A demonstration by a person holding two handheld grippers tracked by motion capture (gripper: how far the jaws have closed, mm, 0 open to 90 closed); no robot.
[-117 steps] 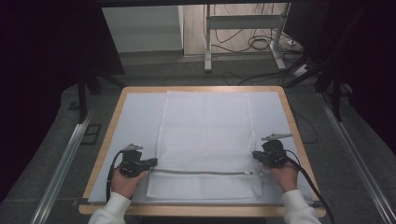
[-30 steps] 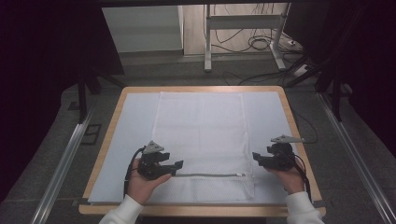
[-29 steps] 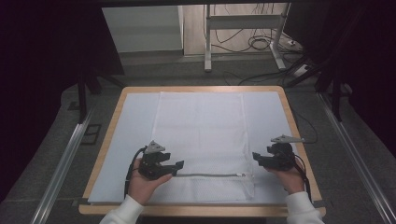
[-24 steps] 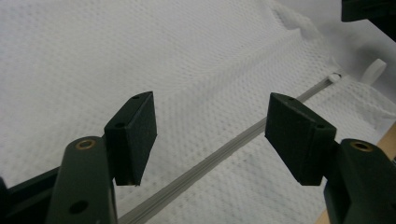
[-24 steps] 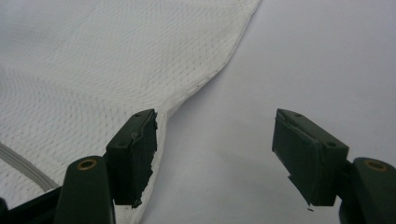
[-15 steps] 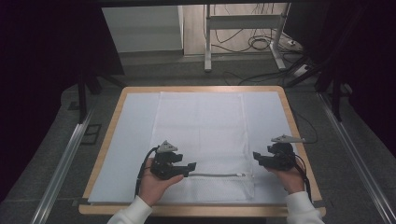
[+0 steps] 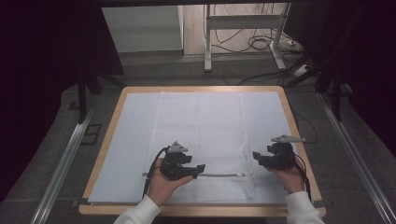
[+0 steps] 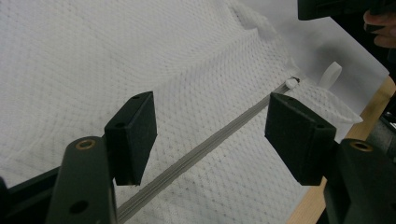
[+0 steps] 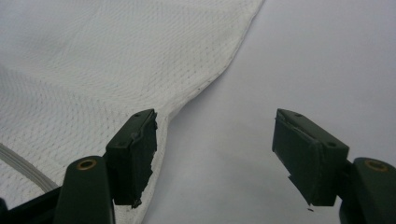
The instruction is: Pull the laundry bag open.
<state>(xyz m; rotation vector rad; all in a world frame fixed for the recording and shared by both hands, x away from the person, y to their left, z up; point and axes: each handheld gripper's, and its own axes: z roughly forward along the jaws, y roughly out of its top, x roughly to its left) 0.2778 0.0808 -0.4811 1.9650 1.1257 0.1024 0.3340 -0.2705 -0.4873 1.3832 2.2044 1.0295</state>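
Note:
A white mesh laundry bag (image 7: 201,126) lies flat on the pale blue mat (image 7: 130,140), its grey zipper (image 7: 224,175) running across near the front edge. My left gripper (image 7: 201,168) hovers over the zipper's left part, jaws open and pointing right along it. In the left gripper view the zipper (image 8: 205,149) runs between the open jaws toward the white pull tab (image 8: 330,74). My right gripper (image 7: 256,157) stands open at the bag's right edge. In the right gripper view the bag's hem (image 9: 210,79) passes by the left jaw, with bare mat (image 9: 303,60) between the jaws.
The wooden table edge (image 7: 201,210) frames the mat. Metal rails (image 7: 65,158) run along both sides on the floor. A white stand with cables (image 7: 243,28) is behind the table.
My left gripper has slid right along the zipper, from the bag's left edge toward its middle. The right gripper has stayed in place.

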